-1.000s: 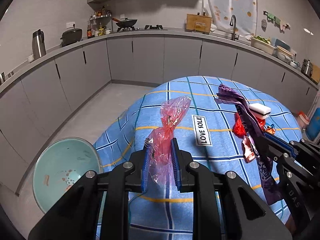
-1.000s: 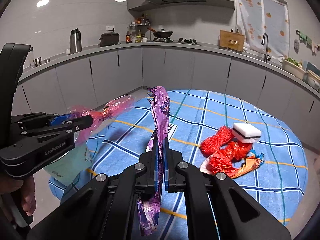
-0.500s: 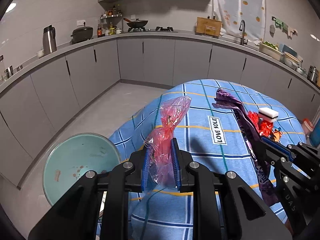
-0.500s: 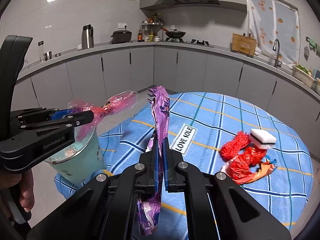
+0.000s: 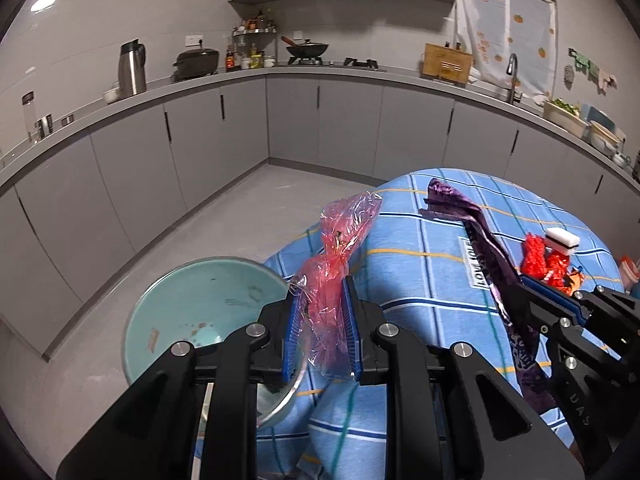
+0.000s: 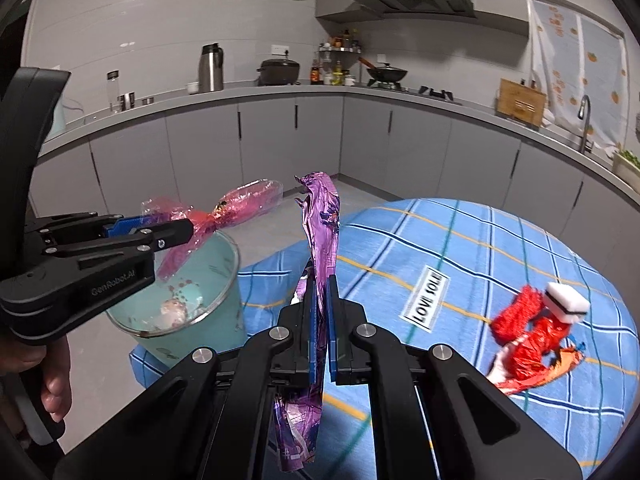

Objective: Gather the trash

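The left gripper [image 5: 320, 332] pinches a crinkled pink cellophane wrapper [image 5: 340, 252]; the right gripper [image 6: 322, 320] clamps a long purple foil wrapper [image 6: 320, 240]. Only the right view shows litter inside the teal round bin [image 6: 224, 312].

Crinkly glossy pink cellophane wrapper [image 5: 336, 264] | shiny purple foil wrapper [image 6: 320, 240] | matt blue checked cloth tablecloth [image 6: 480, 248] | smooth teal bin [image 5: 192, 320], probably plastic

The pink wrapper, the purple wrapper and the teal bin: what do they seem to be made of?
Pink wrapper: thin clear plastic film, probably cellophane; see-through and crinkled.
Purple wrapper: likely metallised foil plastic; shiny creases.
Teal bin: looks like smooth plastic, with a metal-looking rim.
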A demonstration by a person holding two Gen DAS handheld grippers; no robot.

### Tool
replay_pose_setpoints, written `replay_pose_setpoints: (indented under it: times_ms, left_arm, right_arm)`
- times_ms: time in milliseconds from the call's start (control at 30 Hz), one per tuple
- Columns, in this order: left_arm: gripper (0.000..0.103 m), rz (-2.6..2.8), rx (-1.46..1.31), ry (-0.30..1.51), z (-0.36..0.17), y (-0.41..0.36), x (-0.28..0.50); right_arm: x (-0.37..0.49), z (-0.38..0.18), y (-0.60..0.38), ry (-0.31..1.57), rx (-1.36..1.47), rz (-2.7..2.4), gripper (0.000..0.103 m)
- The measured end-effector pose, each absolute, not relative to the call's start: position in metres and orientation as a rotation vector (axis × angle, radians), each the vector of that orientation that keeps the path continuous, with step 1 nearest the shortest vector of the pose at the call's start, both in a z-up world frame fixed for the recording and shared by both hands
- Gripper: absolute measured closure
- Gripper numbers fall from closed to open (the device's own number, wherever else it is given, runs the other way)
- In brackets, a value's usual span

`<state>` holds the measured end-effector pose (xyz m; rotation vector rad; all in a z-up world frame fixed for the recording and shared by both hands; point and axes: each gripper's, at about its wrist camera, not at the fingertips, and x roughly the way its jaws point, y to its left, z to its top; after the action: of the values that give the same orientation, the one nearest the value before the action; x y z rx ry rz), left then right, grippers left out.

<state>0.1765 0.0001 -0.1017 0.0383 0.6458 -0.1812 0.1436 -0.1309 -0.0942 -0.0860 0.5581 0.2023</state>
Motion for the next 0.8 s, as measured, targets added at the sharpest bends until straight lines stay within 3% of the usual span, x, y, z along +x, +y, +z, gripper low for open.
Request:
replay_pose_setpoints:
  times_ms: [800]
  left_arm:
    - [0.082, 0.047, -0.033, 0.671, -0.109, 0.1, 0.181]
  right_arm:
    - [0.18, -0.09, -0.046, 0.563, -0.116, 0.42, 0.098]
